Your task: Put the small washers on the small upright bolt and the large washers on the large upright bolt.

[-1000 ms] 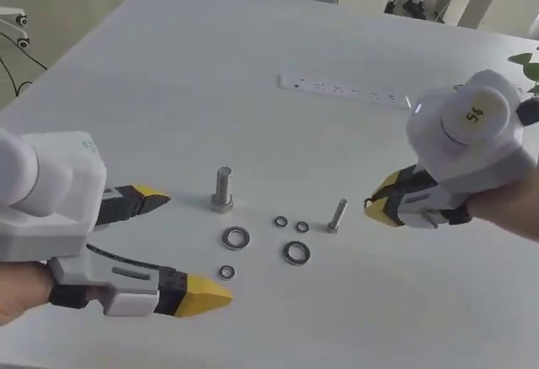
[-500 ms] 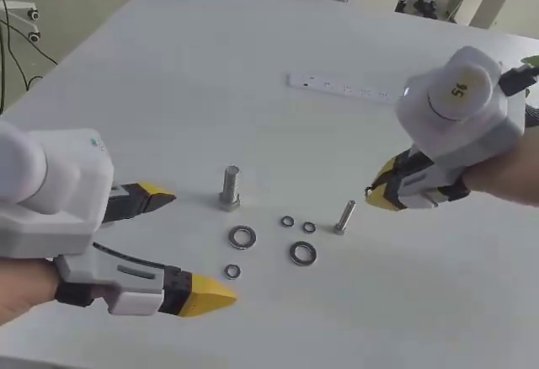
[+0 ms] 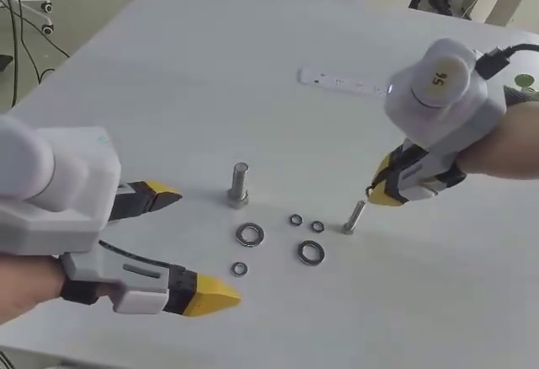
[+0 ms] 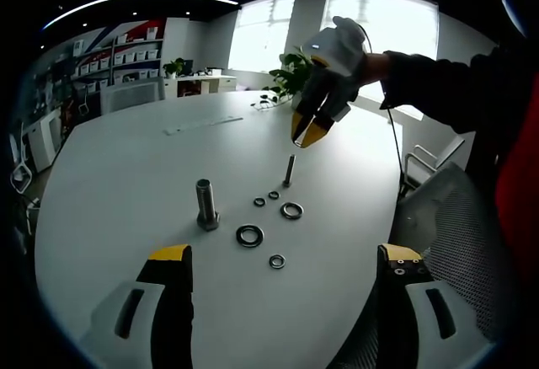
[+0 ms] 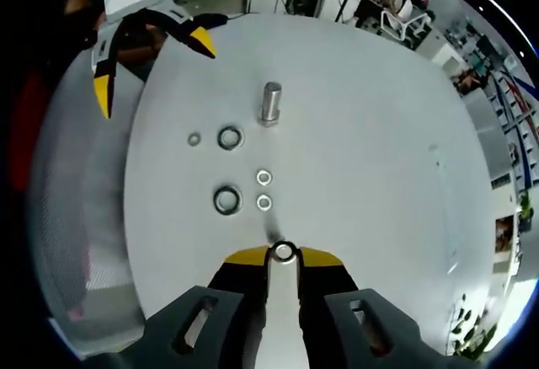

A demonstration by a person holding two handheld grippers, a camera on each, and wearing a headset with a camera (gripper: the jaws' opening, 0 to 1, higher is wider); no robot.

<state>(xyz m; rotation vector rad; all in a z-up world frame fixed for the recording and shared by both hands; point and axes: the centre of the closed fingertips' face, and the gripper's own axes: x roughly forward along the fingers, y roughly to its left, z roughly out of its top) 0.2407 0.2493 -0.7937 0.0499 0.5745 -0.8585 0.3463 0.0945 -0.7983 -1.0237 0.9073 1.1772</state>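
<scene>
- One small washer [image 5: 284, 253] looks pinched in the narrow jaws of the right gripper [image 3: 375, 194], just above the tip of the small bolt [image 3: 354, 216].
- Step in hand, I'd say: dropping that washer onto the small bolt. The next move needs the hole lined up over the tip, then a release.
- Just beside the small bolt lie loose small washers [image 3: 296, 219]. The large washers [image 3: 310, 253] are a bit further out, and a third small washer [image 3: 239, 269] is beyond those.
- The large bolt [image 3: 240, 185] stands well apart from the small bolt. The left gripper [image 3: 189, 244] is past it, spread wide and empty.
</scene>
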